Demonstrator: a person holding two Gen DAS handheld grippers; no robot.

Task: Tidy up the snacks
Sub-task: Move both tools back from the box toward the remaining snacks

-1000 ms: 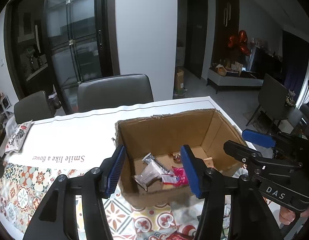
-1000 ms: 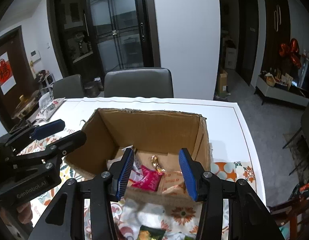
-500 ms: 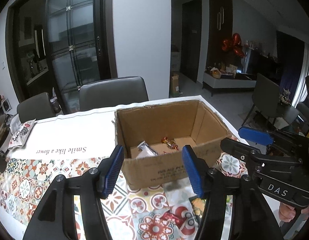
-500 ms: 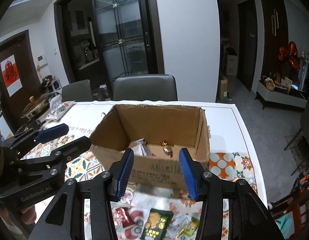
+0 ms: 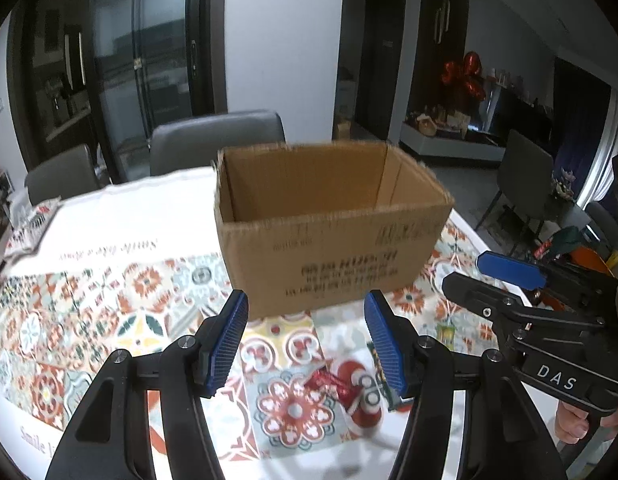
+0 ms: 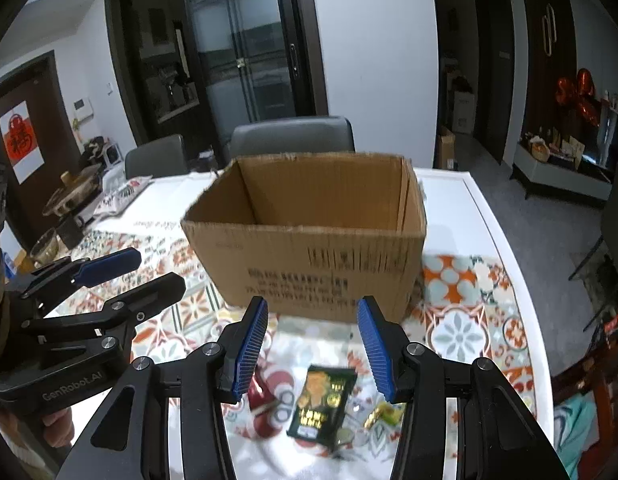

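An open cardboard box [image 5: 329, 220] [image 6: 309, 236] stands on the patterned tablecloth; its inside floor is hidden by the near wall. In front of it lie loose snacks: a red wrapped candy [image 5: 329, 383], a black-and-gold packet [image 6: 323, 404], a red wrapper [image 6: 259, 394] and a yellow-green candy [image 6: 383, 416]. My left gripper [image 5: 307, 344] hangs open over the red candy, nothing between its blue pads. My right gripper [image 6: 312, 348] is open above the black packet, also holding nothing. Each gripper shows in the other's view: the right gripper [image 5: 521, 300], the left gripper [image 6: 105, 280].
Two grey chairs [image 6: 293, 136] [image 5: 217, 140] stand behind the table. A printed snack bag [image 5: 33, 220] lies at the far left of the cloth. Pots and bowls [image 6: 69, 196] crowd the left end. The table's right edge [image 6: 509, 264] drops to the floor.
Both grippers have pulled back from over the box and sunk lower. The box's contents have dropped out of sight and the loose snacks on the cloth have come into view.
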